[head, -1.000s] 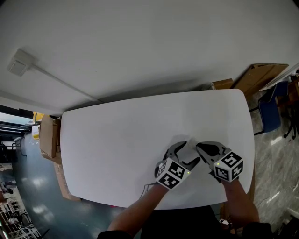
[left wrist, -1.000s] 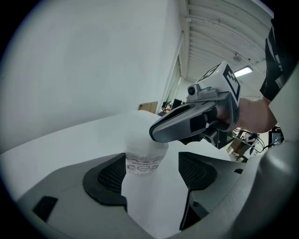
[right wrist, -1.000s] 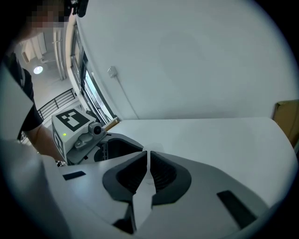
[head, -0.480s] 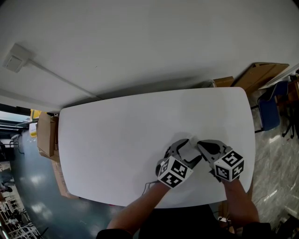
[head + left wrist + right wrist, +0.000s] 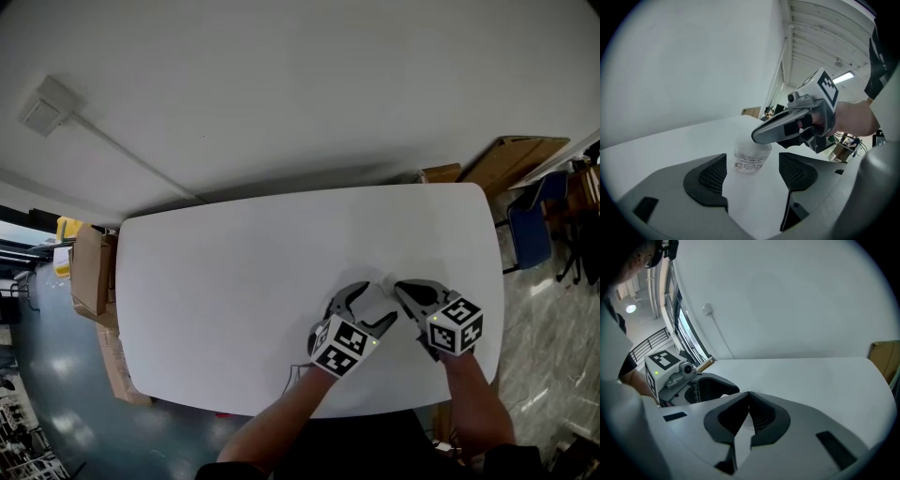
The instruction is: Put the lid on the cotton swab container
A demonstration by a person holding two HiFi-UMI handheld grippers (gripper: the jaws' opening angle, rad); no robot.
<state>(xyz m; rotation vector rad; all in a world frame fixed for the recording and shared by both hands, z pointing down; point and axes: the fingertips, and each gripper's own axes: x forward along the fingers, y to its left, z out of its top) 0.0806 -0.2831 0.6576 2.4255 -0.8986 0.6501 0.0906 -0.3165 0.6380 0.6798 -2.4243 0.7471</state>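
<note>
A small translucent cotton swab container (image 5: 750, 159) with a printed band stands upright on the white table (image 5: 234, 281), just ahead of my left gripper (image 5: 752, 173). That gripper is open, and its pads flank the container without pressing on it. My right gripper (image 5: 761, 134) is shut, and its joined jaw tips lie across the container's top and hide the lid area. In the right gripper view the right gripper (image 5: 749, 393) shows nothing between its pads. The head view has the left gripper (image 5: 368, 304) and the right gripper (image 5: 401, 291) close together at the table's front right.
Cardboard boxes (image 5: 94, 272) stand on the floor beside the table's left edge. More cardboard (image 5: 511, 155) leans behind the back right corner, near a blue chair (image 5: 530, 234). The table's front edge runs just under both hands.
Both grippers stay at the same spot at the front right of the table. Only the head view has shifted a little.
</note>
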